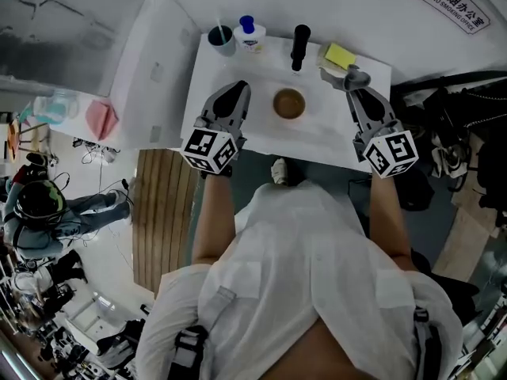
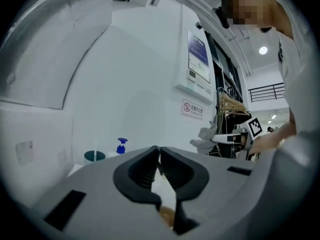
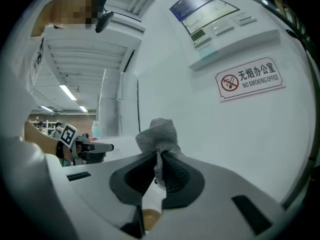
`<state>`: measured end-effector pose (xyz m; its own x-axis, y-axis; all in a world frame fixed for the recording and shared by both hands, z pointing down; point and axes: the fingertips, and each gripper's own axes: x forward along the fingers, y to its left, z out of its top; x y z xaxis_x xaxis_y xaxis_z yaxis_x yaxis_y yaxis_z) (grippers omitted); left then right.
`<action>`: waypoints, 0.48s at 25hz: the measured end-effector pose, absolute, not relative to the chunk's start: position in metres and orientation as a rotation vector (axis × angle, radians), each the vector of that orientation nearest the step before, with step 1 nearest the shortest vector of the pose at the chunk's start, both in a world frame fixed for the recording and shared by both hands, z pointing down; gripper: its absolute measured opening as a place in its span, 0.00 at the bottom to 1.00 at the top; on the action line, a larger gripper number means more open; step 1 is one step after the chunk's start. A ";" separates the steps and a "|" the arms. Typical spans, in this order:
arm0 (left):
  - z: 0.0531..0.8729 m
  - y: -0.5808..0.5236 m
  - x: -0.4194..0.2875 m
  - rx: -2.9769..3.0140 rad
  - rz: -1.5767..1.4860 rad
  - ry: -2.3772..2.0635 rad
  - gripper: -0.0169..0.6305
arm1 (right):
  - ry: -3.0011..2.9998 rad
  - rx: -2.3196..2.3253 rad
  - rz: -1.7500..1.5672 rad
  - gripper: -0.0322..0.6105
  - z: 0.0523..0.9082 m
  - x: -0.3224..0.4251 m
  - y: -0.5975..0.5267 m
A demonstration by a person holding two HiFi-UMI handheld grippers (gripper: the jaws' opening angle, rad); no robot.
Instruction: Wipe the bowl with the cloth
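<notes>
A small brown bowl [image 1: 289, 103] stands in the middle of the white table [image 1: 261, 137]. To its left my left gripper [image 1: 236, 92] hangs over the table, jaws shut with nothing in them [image 2: 159, 150]. My right gripper [image 1: 349, 77] is to the bowl's right, shut on a bunched grey cloth [image 1: 357, 75]. In the right gripper view the cloth [image 3: 159, 133] bulges above the closed jaws of my right gripper [image 3: 159, 159]. A sliver of the bowl [image 3: 150, 217] shows low between the fingers, and likewise the bowl [image 2: 167, 215] in the left gripper view.
Along the table's back edge stand a teal cup [image 1: 222, 38], a white bottle with a blue cap [image 1: 250, 33], a black bottle [image 1: 299, 46] and a yellow sponge [image 1: 341, 55]. A white wall rises behind the table. Dark gear lies on the floor at right [image 1: 455, 145].
</notes>
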<state>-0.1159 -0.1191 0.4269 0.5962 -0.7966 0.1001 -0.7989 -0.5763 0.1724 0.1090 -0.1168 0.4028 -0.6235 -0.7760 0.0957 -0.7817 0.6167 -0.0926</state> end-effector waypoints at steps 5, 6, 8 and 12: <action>0.460 -0.147 -0.112 2.625 0.136 -1.239 0.08 | -2.742 1.357 0.225 0.12 0.423 0.098 -0.138; 0.468 -0.152 -0.109 2.621 0.158 -1.217 0.11 | -2.733 1.359 0.232 0.12 0.427 0.097 -0.141; 0.484 -0.158 -0.104 2.606 0.203 -1.177 0.14 | -2.714 1.361 0.253 0.12 0.437 0.095 -0.146; 0.519 -0.166 -0.096 2.557 0.308 -1.114 0.14 | -2.689 1.349 0.295 0.12 0.456 0.094 -0.152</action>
